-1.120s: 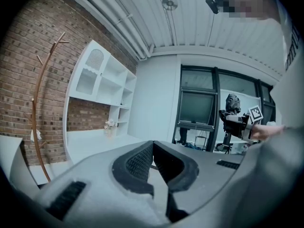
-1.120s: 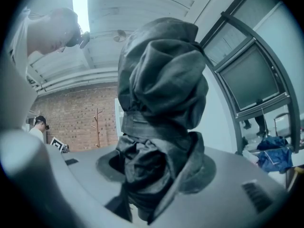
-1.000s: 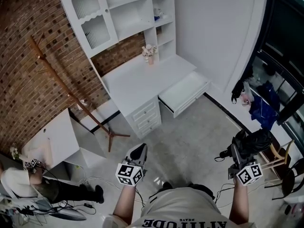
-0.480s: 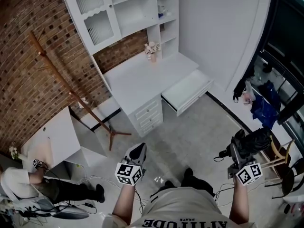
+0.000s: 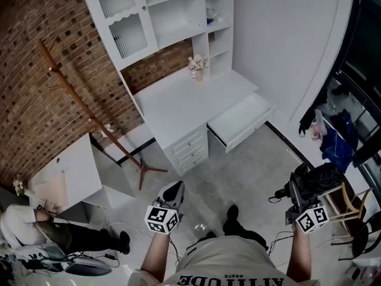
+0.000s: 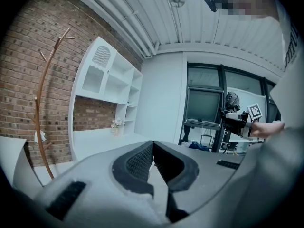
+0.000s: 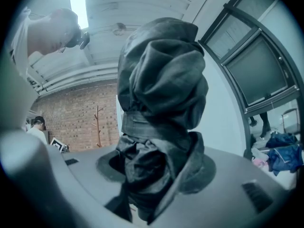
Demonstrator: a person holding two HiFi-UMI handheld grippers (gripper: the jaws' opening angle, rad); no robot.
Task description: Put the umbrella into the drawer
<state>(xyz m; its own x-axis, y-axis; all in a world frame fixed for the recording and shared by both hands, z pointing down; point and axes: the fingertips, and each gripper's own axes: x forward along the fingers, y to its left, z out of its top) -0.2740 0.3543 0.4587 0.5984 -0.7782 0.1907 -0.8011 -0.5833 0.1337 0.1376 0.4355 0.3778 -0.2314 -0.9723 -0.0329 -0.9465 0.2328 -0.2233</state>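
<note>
Right gripper (image 5: 300, 190) clamped on folded dark umbrella (image 5: 319, 177); bundle held upright between jaws. Left gripper (image 6: 153, 148) closed, nothing held between pads. Both held low before person, over grey floor (image 5: 256, 168). Beyond, white desk (image 5: 178, 100) seen; its drawer (image 5: 241, 119) left open, well apart from umbrella.

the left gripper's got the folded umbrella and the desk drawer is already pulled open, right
No: the right gripper holds the folded umbrella, as the right gripper view shows; the left gripper is shut, empty. The desk drawer is already pulled open.
</note>
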